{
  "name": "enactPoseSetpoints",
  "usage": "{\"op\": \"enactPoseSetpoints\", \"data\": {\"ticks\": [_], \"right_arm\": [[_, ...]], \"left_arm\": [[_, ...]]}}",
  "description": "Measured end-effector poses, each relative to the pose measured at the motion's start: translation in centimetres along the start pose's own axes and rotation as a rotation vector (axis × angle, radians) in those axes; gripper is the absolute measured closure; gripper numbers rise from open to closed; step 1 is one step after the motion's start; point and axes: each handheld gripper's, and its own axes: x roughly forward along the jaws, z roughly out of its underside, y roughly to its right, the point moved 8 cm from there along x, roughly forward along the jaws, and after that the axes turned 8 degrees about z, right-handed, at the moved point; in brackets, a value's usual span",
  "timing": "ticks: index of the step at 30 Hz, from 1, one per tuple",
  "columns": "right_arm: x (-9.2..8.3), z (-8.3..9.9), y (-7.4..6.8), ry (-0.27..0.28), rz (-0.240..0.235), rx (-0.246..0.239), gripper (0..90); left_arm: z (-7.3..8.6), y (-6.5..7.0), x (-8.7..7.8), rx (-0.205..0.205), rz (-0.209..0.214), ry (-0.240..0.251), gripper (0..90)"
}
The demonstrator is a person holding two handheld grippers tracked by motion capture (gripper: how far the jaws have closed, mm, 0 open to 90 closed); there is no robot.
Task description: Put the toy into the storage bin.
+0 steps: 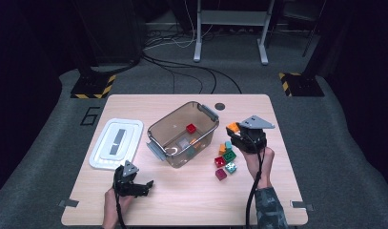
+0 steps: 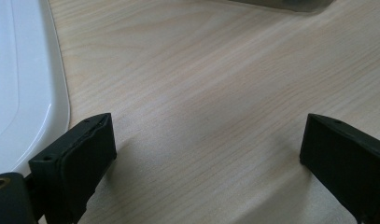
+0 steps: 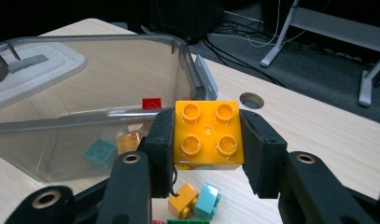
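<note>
While right claw (image 3: pixel 207 140) grips orange brick (image 3: pixel 207 134), bin (image 3: pixel 185 70) adjacent.

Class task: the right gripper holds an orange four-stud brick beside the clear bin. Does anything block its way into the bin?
Nothing visible does. The orange four-stud brick in the right gripper sits beside the lidless clear plastic bin; the white lid lies apart.
</note>
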Motion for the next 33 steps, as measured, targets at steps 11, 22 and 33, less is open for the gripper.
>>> {"op": "enactPoseSetpoints", "data": {"ticks": [11, 22, 33], "right_arm": [[0.3, -1.9, -0.3, 0.034, 0.001, -0.010, 58.4], [1.6, -3.5, -0.8, 0.051, -0.009, -0.015, 58.5], [3.0, -4.6, -1.5, 0.067, -0.026, -0.006, 58.5]], "left_arm": [[0.0, 0.0, 0.0, -0.001, 0.002, 0.008, 3.6], [0.0, 0.1, 0.0, -0.003, 0.001, 0.009, 3.8], [0.0, 0.1, 0.0, -0.003, 0.001, 0.012, 3.9]]}}
